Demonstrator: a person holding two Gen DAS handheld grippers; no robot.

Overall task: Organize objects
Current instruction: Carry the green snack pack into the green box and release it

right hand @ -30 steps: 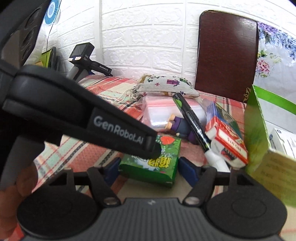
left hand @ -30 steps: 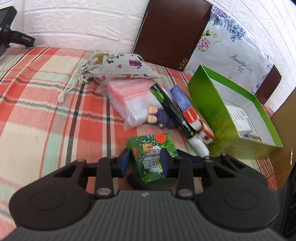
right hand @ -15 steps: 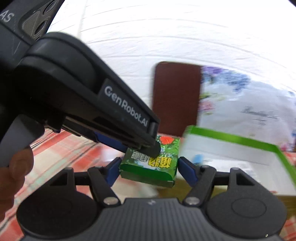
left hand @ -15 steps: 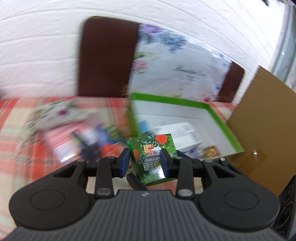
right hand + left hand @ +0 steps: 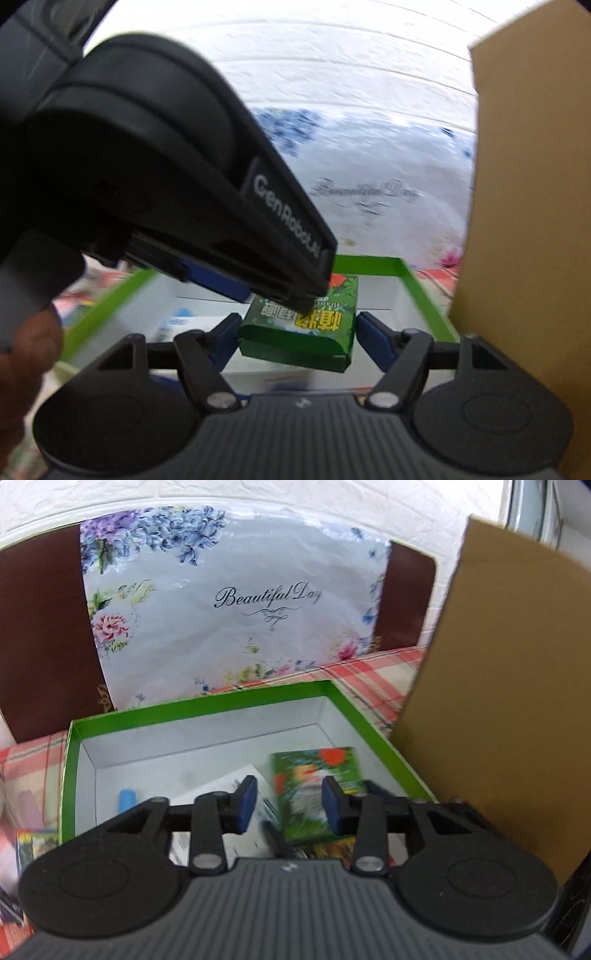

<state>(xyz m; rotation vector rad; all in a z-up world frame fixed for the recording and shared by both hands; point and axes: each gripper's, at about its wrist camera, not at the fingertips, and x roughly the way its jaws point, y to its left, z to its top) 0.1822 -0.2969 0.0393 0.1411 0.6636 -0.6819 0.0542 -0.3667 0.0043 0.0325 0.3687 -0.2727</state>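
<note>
While the left gripper [image 5: 290, 809] gapes over the box [image 5: 192, 710], the blurred green packet [image 5: 317, 786] points lengthwise away; leafy print, red flower. The right gripper [image 5: 295, 332] stands wide around it.

One small green box [image 5: 317, 786], one green-rimmed open box [image 5: 192, 709], one cardboard sheet [image 5: 509, 686], one floral bag [image 5: 236, 605], two grippers [image 5: 290, 808] [image 5: 295, 334]

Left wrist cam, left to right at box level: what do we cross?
green box, left wall → blue item → small green leaf-print carton → brown cardboard panel
</note>
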